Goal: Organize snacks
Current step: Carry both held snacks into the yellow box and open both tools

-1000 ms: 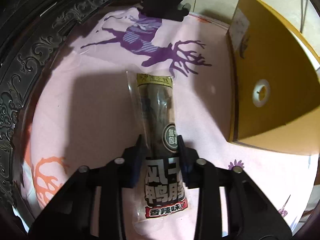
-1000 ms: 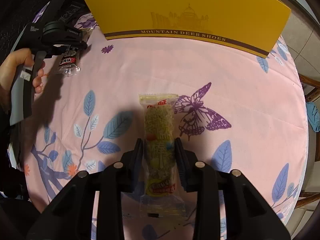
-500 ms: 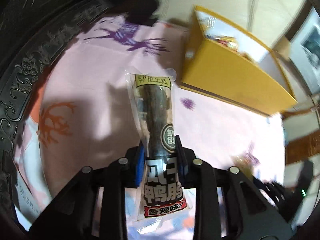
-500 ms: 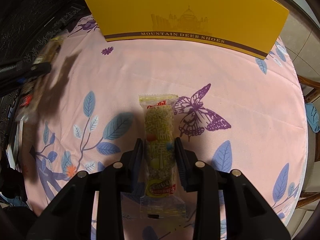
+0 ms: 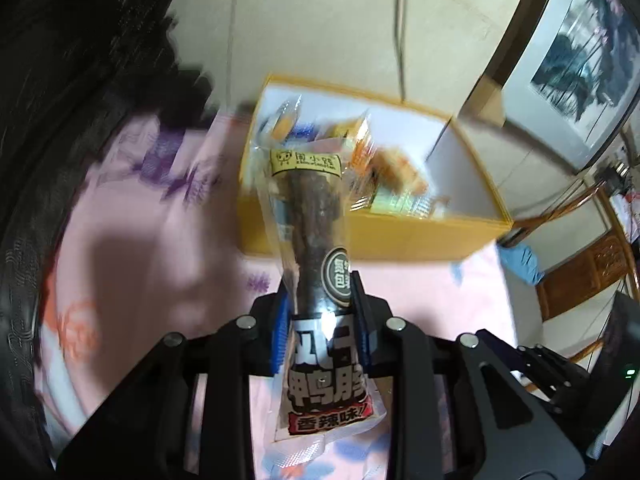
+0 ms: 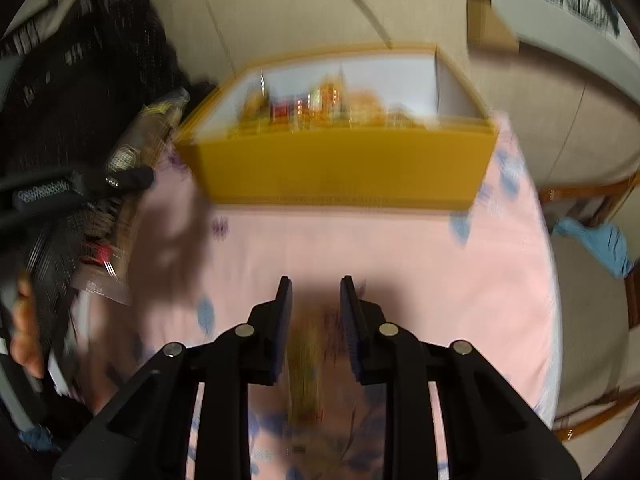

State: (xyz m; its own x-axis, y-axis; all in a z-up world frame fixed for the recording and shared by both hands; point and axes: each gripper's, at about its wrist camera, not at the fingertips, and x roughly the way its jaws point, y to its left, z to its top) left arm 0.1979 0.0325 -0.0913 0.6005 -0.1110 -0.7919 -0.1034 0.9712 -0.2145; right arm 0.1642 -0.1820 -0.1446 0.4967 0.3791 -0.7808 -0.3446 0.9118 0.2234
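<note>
Inside yellow box [image 6: 344,168]: blurred mixed snack packets [image 6: 332,106], heaped, unidentifiable.

Both wrist views — downward, sharing yellow box [image 5: 372,236].

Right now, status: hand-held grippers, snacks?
Left hand-held gripper shut on dark snack pack. Right hand-held gripper just closed; blurred yellowish pack between fingers, grip unclear. Yellow box ahead.
</note>
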